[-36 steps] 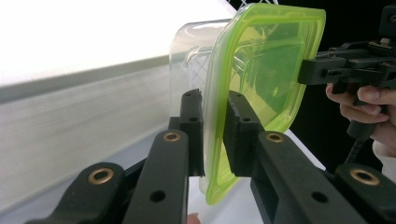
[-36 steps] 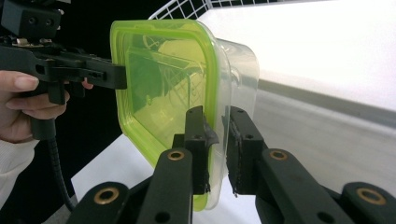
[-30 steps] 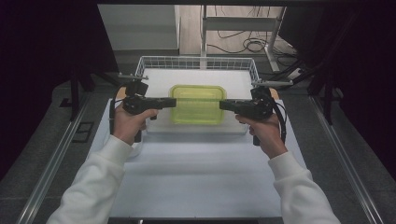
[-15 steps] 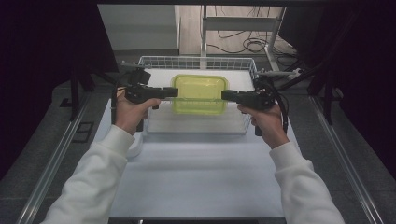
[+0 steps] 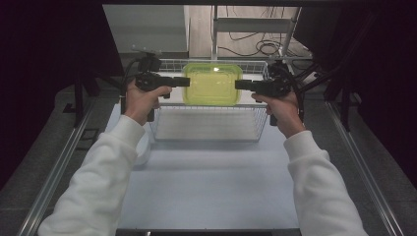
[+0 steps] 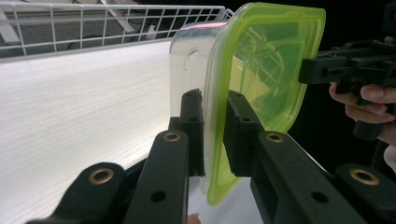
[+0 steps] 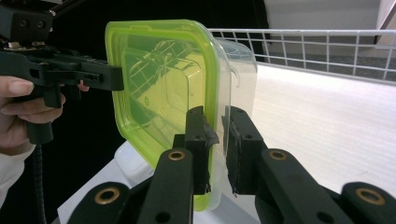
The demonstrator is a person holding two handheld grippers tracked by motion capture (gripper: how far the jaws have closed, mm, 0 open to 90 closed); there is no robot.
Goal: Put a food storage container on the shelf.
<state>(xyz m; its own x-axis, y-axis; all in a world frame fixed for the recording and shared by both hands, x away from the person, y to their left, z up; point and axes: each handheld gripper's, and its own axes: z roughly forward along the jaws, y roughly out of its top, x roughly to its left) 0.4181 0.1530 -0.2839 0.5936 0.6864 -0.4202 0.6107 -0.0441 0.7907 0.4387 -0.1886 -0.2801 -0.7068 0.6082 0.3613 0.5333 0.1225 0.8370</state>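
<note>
container [image 5: 212, 83] – green-lidded clear box, lifted over wire basket [image 5: 206, 129], higher and farther than a second ago | left gripper [image 5: 183, 81] clamps its left rim; right gripper [image 5: 241, 84] clamps right rim | contents unreadable through lid | white object [image 5: 142, 150] near-left of basket, half hidden by sleeve

1. A clear plastic food container with a translucent lime-green lid [image 5: 212, 83] hangs in the air above the white wire basket [image 5: 206, 129], lid on, clear of the basket floor.
2. It is rectangular with rounded corners — the lid's rim overhangs the clear body [image 6: 187, 65].
3. The left gripper [image 6: 215, 135] and the right gripper [image 7: 217, 140] pinch its rim at opposite short sides — jaws closed on the edge.
</note>
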